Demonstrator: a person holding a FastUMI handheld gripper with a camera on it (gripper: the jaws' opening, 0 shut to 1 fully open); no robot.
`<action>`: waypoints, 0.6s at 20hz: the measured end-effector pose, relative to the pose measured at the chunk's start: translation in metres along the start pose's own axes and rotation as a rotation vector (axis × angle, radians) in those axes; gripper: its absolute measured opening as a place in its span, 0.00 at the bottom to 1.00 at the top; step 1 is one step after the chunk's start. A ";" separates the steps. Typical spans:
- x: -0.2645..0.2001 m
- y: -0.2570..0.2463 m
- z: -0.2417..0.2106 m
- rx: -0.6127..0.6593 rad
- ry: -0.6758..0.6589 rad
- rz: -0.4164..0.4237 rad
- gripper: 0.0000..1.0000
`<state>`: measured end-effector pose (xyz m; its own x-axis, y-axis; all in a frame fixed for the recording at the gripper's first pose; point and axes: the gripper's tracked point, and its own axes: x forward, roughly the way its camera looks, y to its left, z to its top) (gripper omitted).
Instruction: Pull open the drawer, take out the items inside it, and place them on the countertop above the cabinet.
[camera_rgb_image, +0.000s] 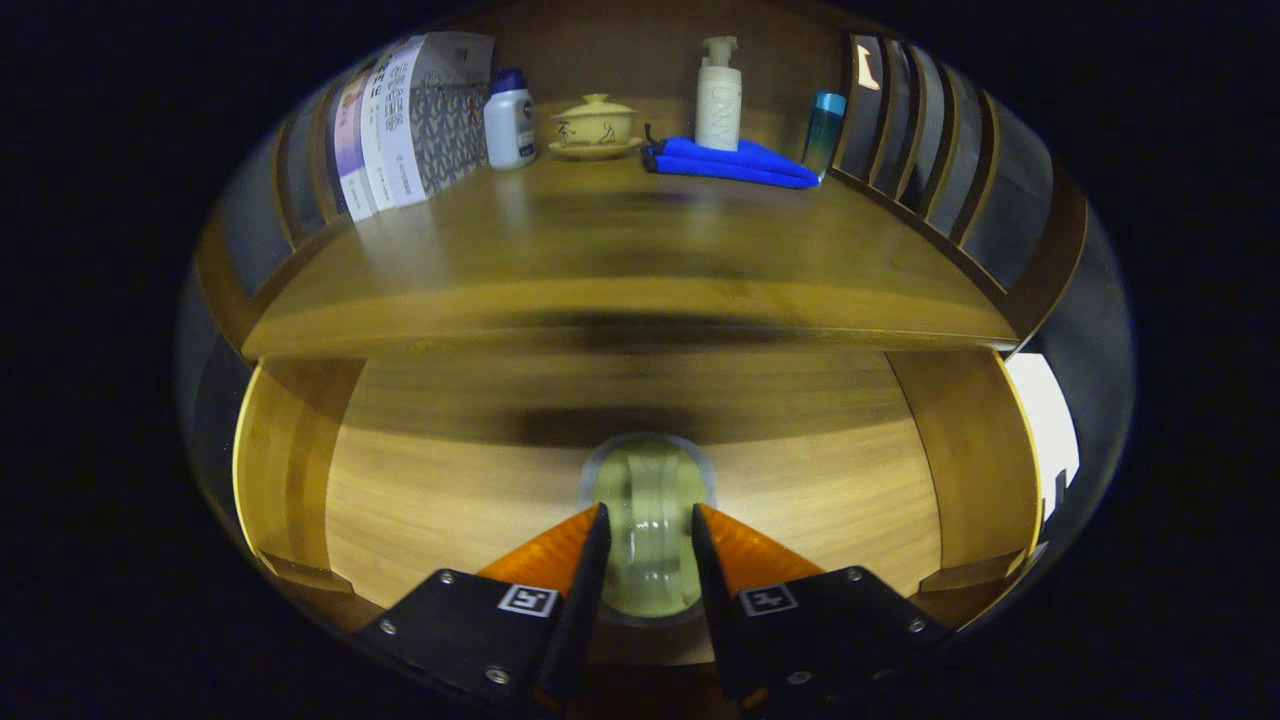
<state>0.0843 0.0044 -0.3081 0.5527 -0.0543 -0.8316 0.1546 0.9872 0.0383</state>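
The wooden drawer (420, 500) stands pulled open below the countertop (620, 260). My gripper (648, 515) is over the drawer's floor, shut on a pale, translucent round roll (650, 475) that looks like tape. Both fingers (590, 545) press on its sides. The roll's upper half pokes out just ahead of the fingertips, and its lower part sits between them. I cannot tell whether the roll rests on the drawer floor or hangs above it. I see no other item on the drawer floor around the roll.
At the back of the countertop stand books (385, 130), a white bottle with a blue cap (509, 120), a yellow lidded cup on a saucer (595, 125), a white pump bottle (718, 95) on a folded blue cloth (735, 162), and a teal bottle (824, 130). Slatted sides (930, 140) flank the counter.
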 end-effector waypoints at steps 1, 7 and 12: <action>-0.001 -0.002 0.002 -0.008 -0.015 -0.004 0.41; -0.016 -0.004 -0.006 0.004 -0.071 -0.022 0.16; -0.063 -0.009 0.009 -0.038 -0.197 -0.062 0.15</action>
<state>0.0551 -0.0024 -0.2513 0.6934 -0.1395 -0.7069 0.1641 0.9859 -0.0336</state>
